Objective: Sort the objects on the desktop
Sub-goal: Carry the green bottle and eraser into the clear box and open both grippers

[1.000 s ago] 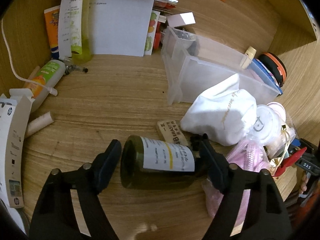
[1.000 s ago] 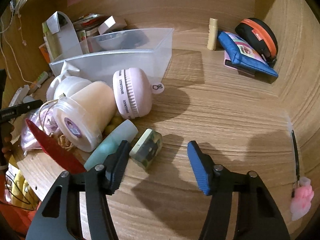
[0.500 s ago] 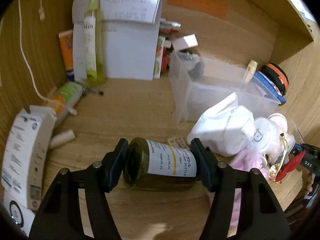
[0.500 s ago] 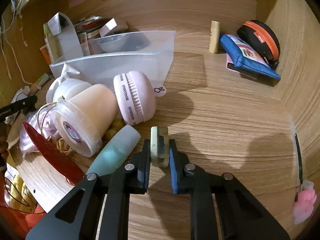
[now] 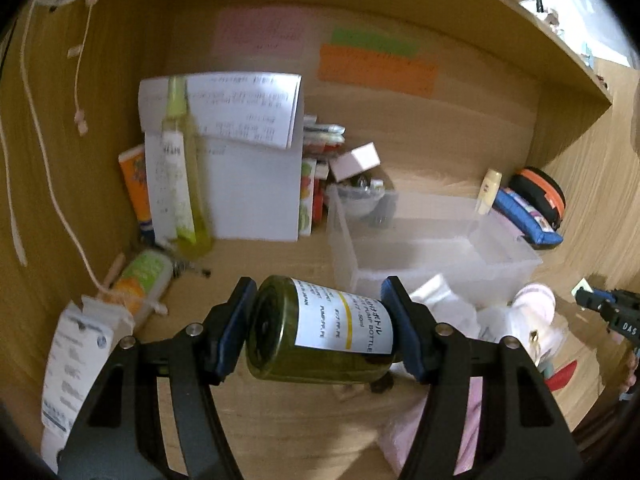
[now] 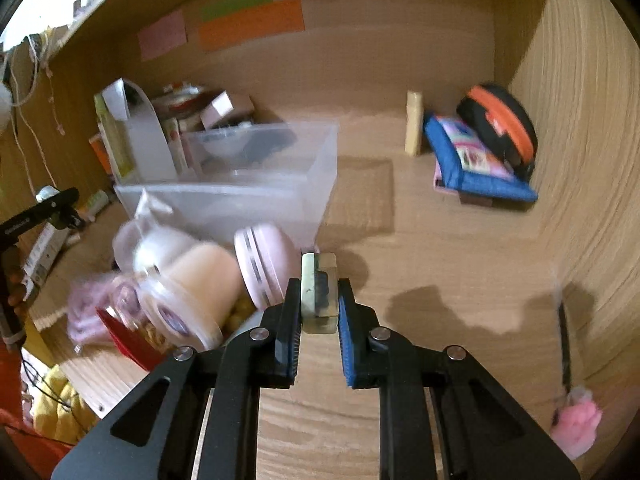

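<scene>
Clutter crowds the wooden tabletop [image 6: 432,248]: a pink round brush [image 6: 264,266] and cream lidded jar [image 6: 188,296] lie against the clear plastic bin [image 5: 420,248], which holds a translucent bowl [image 6: 224,146]. Left tool [image 5: 320,320] clamps a dark green glass pump bottle [image 5: 320,332] sideways above the tabletop; right tool [image 6: 319,300] pinches a small pale green block [image 6: 318,292].

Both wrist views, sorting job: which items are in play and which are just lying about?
In play:
- green bottle, clamped sideways in left gripper
- small pale block, pinched in right gripper
- clear bin

Lying about:
- blue pouch
- pink round case
- papers
</scene>
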`<state>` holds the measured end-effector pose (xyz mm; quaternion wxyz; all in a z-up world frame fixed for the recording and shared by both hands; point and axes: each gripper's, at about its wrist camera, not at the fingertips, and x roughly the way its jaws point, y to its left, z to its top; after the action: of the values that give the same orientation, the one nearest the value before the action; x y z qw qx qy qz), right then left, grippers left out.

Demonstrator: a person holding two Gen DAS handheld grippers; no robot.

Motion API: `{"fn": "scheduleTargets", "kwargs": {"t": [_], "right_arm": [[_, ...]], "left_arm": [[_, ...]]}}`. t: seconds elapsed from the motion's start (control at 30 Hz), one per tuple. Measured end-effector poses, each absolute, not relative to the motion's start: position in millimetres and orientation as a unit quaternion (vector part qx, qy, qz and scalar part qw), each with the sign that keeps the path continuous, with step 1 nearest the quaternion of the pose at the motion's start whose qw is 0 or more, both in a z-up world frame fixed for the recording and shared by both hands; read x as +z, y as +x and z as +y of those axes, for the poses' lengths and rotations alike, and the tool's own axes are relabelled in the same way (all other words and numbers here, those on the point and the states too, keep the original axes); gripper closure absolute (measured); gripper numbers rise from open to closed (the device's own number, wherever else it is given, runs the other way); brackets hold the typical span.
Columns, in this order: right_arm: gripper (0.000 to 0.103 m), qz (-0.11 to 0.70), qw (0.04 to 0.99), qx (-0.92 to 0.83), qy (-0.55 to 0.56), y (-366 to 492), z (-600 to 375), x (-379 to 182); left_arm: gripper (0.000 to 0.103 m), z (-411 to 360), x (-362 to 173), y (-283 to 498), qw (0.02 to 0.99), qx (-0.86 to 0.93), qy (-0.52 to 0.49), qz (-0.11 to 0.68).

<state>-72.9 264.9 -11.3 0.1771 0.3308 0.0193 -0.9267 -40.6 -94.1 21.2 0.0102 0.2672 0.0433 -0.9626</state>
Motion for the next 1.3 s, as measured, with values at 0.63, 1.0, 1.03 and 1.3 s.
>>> {"fn": "scheduleTargets", "kwargs": {"t": [0.63, 1.0, 1.03, 1.3], "right_arm": [[0.088, 0.024, 0.243, -0.930, 0.274, -123.7, 227.3, 51.0], [0.088, 0.038, 0.279, -0.909, 0.308, -167.1, 189.3, 38.6], [0.088, 0.040, 0.281, -0.906, 0.313, -170.9, 184.5, 36.1], [0.088, 0.059, 0.288, -0.883, 0.367, -197.2, 159.3, 10.0]], "left_arm": [[0.039, -67.9, 61.4, -108.6, -0.019, -0.966, 0.258, 0.026], [0.039, -52.0, 31.0, -164.1, -0.038, -0.941, 0.336, 0.018], [0.039, -49.9, 26.6, -168.5, -0.041, -0.937, 0.346, 0.015], [0.039, -29.1, 8.5, -190.9, -0.067, -0.915, 0.398, -0.023]]}}
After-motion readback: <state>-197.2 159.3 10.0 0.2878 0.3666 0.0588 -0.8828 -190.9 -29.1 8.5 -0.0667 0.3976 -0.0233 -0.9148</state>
